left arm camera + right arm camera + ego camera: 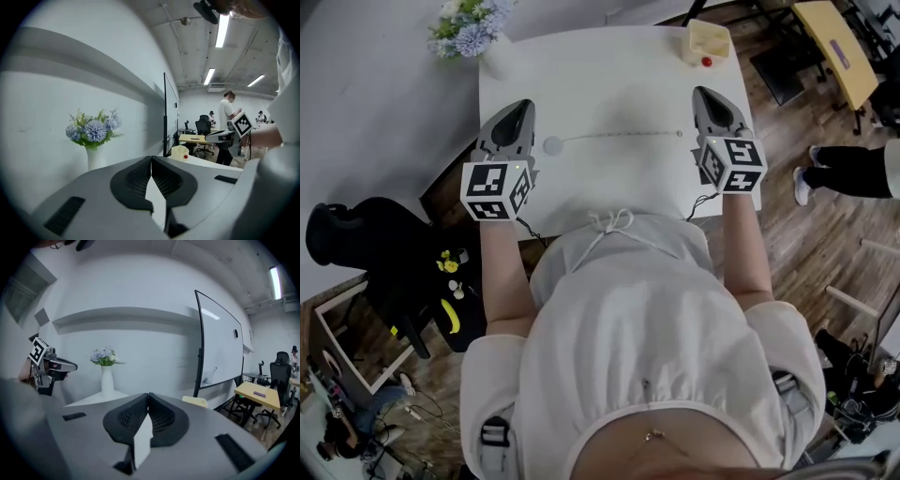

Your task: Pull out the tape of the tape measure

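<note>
White table [609, 75]: left tool [523, 105], right tool [703, 92] both closed, empty; tape measure [553, 145] between them.

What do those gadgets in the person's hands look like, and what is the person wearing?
The left hand-held gripper and right hand-held gripper are tapered grey shells with black textured pads inside. Each carries a white cube with black square markers at its rear, and a dark cable trails from the right one. The person wears a white short-sleeved top.
</note>
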Tool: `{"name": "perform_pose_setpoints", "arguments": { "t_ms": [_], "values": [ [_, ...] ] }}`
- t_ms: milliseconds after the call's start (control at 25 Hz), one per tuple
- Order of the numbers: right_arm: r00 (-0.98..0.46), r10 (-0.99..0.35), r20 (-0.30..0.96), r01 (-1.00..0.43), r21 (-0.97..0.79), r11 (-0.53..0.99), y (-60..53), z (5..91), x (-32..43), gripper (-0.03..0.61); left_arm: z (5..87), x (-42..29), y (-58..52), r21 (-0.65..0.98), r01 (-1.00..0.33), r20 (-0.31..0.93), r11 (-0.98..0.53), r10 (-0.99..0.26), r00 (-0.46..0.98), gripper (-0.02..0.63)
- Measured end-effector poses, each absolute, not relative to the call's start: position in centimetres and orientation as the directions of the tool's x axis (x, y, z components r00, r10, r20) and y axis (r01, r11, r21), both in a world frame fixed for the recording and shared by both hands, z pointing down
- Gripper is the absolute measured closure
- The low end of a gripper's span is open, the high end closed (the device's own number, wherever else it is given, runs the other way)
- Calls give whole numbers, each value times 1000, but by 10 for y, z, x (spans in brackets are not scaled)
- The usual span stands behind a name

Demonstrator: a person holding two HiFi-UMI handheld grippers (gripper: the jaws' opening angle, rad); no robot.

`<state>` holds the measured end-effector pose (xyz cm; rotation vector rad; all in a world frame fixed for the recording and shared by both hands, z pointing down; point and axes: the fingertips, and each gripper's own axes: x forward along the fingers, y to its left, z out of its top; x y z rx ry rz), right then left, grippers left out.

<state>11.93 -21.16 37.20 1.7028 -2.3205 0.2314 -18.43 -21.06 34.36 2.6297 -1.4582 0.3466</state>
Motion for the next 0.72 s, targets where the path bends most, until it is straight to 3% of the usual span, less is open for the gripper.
{"name": "perform_pose_setpoints", "arguments": {
  "t_ms": [240,720],
  "values": [
    [-318,-933,166,-934,116,339,-201,338,104,574,310,-187,-198,-54,-849,154,-526,-845,513,591],
    [-371,-912,175,-916,94,390,-205,344,87,577,318,-183,-205,-77,-843,180,-532,-839,513,591]
  ]
}}
